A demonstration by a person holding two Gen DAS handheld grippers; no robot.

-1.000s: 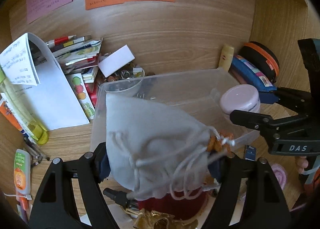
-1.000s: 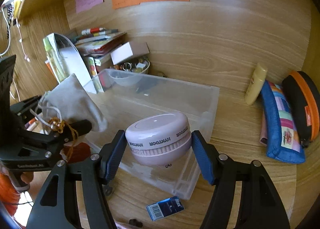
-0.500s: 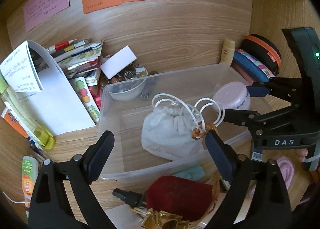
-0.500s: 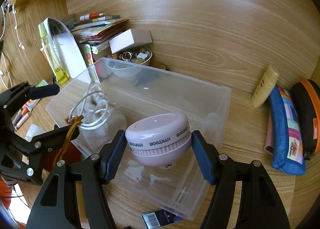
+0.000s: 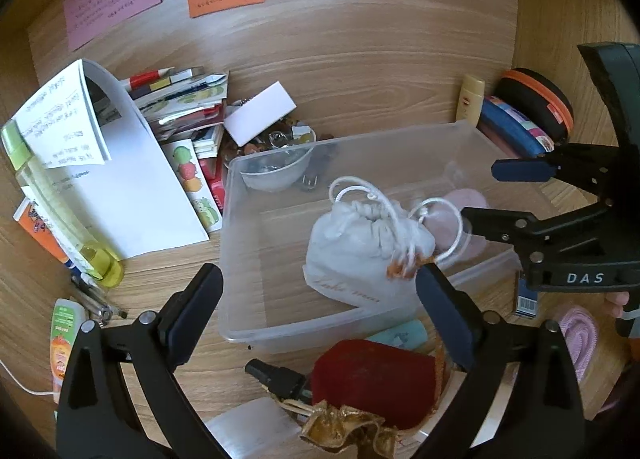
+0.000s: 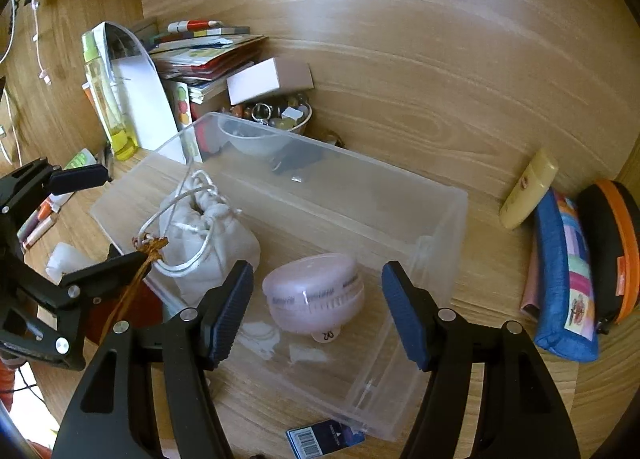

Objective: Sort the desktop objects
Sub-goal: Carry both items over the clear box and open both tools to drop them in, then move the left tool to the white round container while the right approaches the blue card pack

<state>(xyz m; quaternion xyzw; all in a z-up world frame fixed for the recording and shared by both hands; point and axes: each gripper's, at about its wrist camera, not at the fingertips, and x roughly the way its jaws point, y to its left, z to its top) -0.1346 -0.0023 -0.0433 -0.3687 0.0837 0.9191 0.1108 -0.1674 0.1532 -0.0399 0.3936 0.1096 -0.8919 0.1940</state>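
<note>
1. Landmark: the clear plastic bin (image 5: 248, 259) in the middle of the table (image 5: 360, 71). Everything below is placed relative to it.
2. Done, as far as the views show: the grey drawstring pouch (image 5: 360, 251) lies inside the bin, near its front wall, with its white cords looping up and a small orange knot hanging at the bin's front edge.
3. Also done: the pink round case (image 6: 314, 291) sits inside the bin, just beside the pouch, on the side nearer the pencil cases.
4. The left hand-held gripper (image 5: 316, 295) has its fingers wide apart and holds nothing; it hovers at the bin's front edge, over the pouch.
5. The right hand-held gripper (image 6: 316, 311) is likewise spread apart and empty, with the pink case lying free between and beyond its fingers.
6. Left to do, by my judgement: much lies outside the bin. In front of it are a red velvet pouch (image 5: 372, 379), a gold fabric item (image 5: 344, 431) and a small barcoded packet (image 6: 324, 435).
7. Beyond the bin's far side stand a bowl of trinkets (image 6: 280, 115), a white box (image 6: 256, 81) and a stack of booklets (image 5: 180, 107).
8. To one side are a cream tube (image 6: 528, 189), a blue pencil case (image 6: 560, 279) and an orange-trimmed case (image 6: 612, 251); to the other, pens and a green bottle (image 5: 60, 219).
9. Sorting looks only partly done.
</note>
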